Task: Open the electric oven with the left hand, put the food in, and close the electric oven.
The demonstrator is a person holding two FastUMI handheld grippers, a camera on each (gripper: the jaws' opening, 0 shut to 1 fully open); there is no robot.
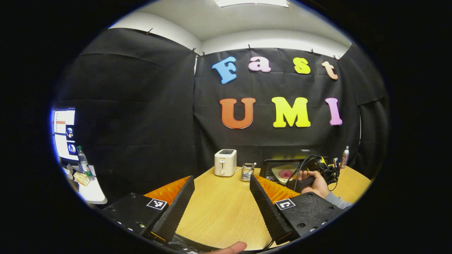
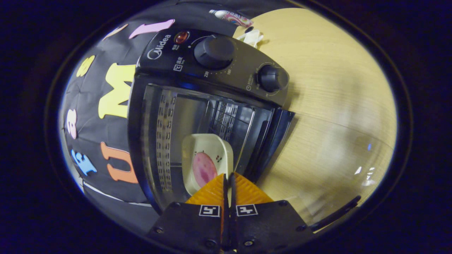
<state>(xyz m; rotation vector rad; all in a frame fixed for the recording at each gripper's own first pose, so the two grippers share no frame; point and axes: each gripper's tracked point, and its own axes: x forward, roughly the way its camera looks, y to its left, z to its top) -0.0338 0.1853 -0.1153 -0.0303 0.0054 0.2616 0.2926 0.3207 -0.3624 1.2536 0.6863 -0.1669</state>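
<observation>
The black electric oven [image 2: 212, 70] stands with its glass door [image 2: 335, 148] folded down open. A cream plate [image 2: 208, 148] carrying a pink slice of food [image 2: 203, 169] sits inside the oven's cavity. My right gripper [image 2: 229, 175] is shut on the plate's near rim. In the left gripper view the same oven [image 1: 273, 164] is at the far right of the wooden table [image 1: 219, 208], with a hand [image 1: 317, 183] holding the right gripper [image 1: 323, 169] at its mouth. My left gripper [image 1: 221, 177] hovers open over the table's middle, holding nothing.
A white toaster [image 1: 225, 162] and a small clear holder [image 1: 248, 171] stand at the table's back edge, left of the oven. A bottle [image 1: 345, 157] is behind the oven. A side desk [image 1: 91, 190] with a monitor [image 1: 64, 134] and a bottle [image 1: 84, 163] lies far left.
</observation>
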